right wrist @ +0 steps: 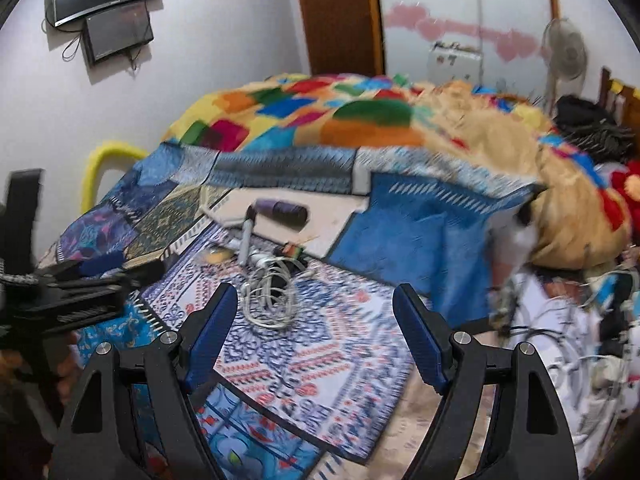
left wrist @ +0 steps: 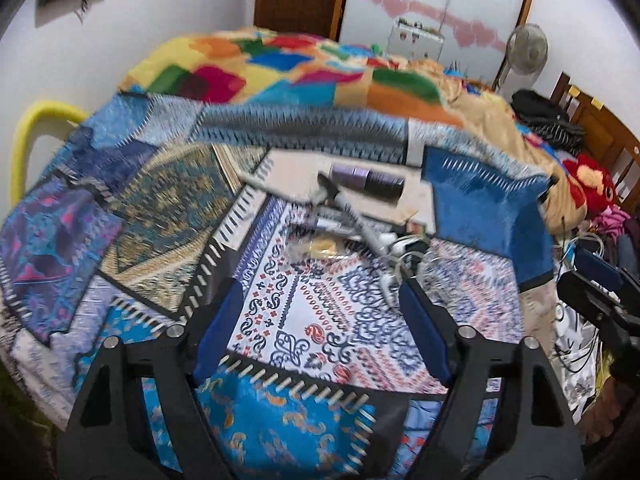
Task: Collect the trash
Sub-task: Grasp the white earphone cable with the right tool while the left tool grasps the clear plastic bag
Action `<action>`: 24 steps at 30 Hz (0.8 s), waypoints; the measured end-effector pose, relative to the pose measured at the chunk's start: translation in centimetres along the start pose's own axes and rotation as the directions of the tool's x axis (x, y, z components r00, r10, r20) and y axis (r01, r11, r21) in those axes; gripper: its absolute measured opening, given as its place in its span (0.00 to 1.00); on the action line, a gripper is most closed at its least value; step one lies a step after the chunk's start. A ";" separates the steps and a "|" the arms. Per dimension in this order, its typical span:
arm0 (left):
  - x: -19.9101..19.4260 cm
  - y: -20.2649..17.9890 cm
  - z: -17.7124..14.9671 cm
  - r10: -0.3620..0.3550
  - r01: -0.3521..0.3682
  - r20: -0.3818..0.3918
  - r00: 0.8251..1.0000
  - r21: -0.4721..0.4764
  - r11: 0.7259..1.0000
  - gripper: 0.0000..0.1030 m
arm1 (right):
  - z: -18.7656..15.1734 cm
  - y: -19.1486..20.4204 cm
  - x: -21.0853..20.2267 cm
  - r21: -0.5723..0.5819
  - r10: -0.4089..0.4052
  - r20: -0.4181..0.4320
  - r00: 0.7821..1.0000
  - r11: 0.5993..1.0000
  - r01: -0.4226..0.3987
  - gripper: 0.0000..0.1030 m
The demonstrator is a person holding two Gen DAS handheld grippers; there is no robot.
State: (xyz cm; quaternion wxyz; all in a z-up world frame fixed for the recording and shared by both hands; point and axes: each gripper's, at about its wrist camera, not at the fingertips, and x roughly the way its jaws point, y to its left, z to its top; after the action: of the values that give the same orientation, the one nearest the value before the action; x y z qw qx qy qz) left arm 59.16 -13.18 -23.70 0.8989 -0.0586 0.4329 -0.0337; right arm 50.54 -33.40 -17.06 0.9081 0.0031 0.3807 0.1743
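Note:
A crumpled clear wrapper (left wrist: pixel 318 246) with something yellow inside lies on the patterned bedcover (left wrist: pixel 360 320); in the right wrist view the wrapper (right wrist: pixel 216 257) is small and blurred. Behind it lie a grey marker (left wrist: pixel 352 216), a purple cylinder (left wrist: pixel 366 178) on a pale board, and a coiled white cable (right wrist: pixel 270 300). My left gripper (left wrist: pixel 320 288) hangs open over the cover, short of the wrapper, with nothing between its fingers. My right gripper (right wrist: pixel 316 292) is open too, just short of the cable coil, holding nothing. Each gripper shows at the edge of the other's view.
A bright patchwork blanket (left wrist: pixel 280 68) is heaped at the back of the bed. A folded blue cloth (left wrist: pixel 484 204) lies to the right. Clothes and tangled wires (right wrist: pixel 560 340) crowd the right side. A standing fan (left wrist: pixel 526 50), a wardrobe and a yellow rail (left wrist: pixel 24 140) surround the bed.

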 end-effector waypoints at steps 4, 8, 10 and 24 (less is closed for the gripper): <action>3.3 1.2 0.6 -0.024 0.023 -0.033 0.999 -0.030 0.999 0.74 | 0.4 0.6 2.8 0.008 0.033 -0.027 0.999 0.999 -0.033 0.75; 5.3 1.8 1.2 -0.057 0.055 -0.038 0.998 -0.053 0.997 0.74 | 0.2 0.9 5.7 0.016 0.074 -0.075 0.994 0.997 -0.073 0.75; 6.2 1.9 1.6 -0.057 0.055 -0.040 0.998 -0.055 0.997 0.74 | 0.0 0.8 7.0 0.037 0.096 -0.100 0.990 0.995 -0.093 0.71; 8.8 1.0 1.8 -0.054 0.055 -0.072 0.996 0.002 0.999 0.33 | -1.7 1.1 10.5 0.040 0.088 -0.186 0.979 0.996 -0.082 0.39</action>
State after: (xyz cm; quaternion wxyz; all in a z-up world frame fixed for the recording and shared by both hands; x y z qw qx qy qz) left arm 66.09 -13.02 -29.56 0.8815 -0.0672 0.4633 -0.0612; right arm 55.79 -29.20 -25.36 0.8598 0.0173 0.4668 0.2063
